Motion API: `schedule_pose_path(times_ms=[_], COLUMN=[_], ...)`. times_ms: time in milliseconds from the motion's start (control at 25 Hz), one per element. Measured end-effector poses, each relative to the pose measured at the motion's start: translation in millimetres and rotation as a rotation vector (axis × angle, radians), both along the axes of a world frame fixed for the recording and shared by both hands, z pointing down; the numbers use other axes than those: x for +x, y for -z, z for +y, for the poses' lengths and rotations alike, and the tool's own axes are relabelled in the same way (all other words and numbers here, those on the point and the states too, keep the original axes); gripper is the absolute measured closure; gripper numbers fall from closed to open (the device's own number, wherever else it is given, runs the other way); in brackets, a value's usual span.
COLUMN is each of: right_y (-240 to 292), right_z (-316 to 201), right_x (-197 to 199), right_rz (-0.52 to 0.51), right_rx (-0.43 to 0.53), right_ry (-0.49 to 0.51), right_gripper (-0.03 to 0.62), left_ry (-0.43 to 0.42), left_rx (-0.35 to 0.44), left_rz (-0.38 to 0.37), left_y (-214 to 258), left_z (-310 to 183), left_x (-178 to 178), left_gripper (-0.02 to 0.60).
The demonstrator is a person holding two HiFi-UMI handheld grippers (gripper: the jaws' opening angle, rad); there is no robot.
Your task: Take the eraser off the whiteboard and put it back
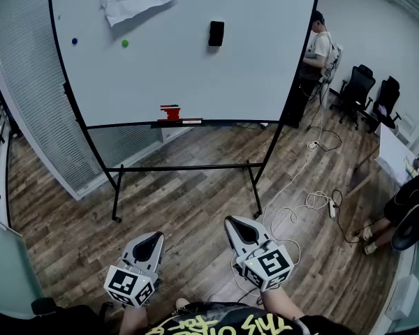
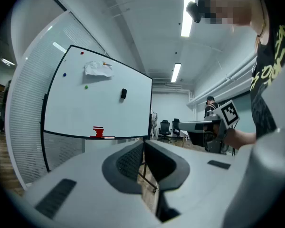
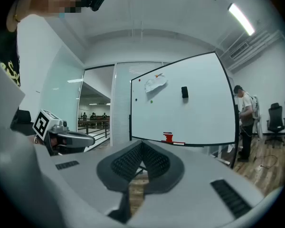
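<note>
A pair of black swivel office chairs (image 1: 355, 88) stands on brown wood-plank flooring (image 1: 195, 194), with loose white cables (image 1: 314, 201) trailing over the boards in front of them. Far to the chairs' left runs a pale grey ribbed wall panel (image 1: 28, 82), and behind them rises a plain white wall (image 1: 377, 26). Long white tube lights (image 2: 185, 20) glow on the ceiling above.

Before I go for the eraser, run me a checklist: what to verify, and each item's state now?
1. Black rectangular eraser on the white whiteboard: ok, upper middle.
2. Right claw open for grasping: not ok, shut, empty.
3. Left claw empty: ok, shut on nothing.
4. Board within reach: not ok, both claws well short.
5. Walking path: not ok, white cables trail over the wooden floor at right.
</note>
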State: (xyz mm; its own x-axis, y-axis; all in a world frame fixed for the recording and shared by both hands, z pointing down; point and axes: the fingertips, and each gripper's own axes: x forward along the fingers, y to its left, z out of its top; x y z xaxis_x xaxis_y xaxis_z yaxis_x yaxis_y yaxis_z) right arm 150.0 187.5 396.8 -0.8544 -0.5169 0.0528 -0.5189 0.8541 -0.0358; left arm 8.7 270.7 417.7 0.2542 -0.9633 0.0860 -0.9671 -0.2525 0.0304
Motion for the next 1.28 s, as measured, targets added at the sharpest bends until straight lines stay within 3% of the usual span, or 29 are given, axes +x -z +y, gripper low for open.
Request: schedule_pose_path(times_ms=[480,1000,1280], right_y=[-2.3,2.2,-7.5], right_z=[10.5,27.5,40.6], right_x=[-2.2,-7.1,-13.6], right_rz=[0.007,0.008,0.034], right_rx=[0.003,0.146,0.067], right_ry=[-0.003,-0.026,-0.072], right_gripper=[0.585,0.583,0.583], left_ry=[0.014,-0.026,-0.053], left_rx=[0.006,0.014,0.002], left_rz=[0.002,-0.002,-0.013], left_y=[1.1,-0.8,-4.4], left_z=[8.3,22.9,35.4], left_x=[-7.2,-8.0,-18.1], left_gripper=[0.566,0.566,0.566])
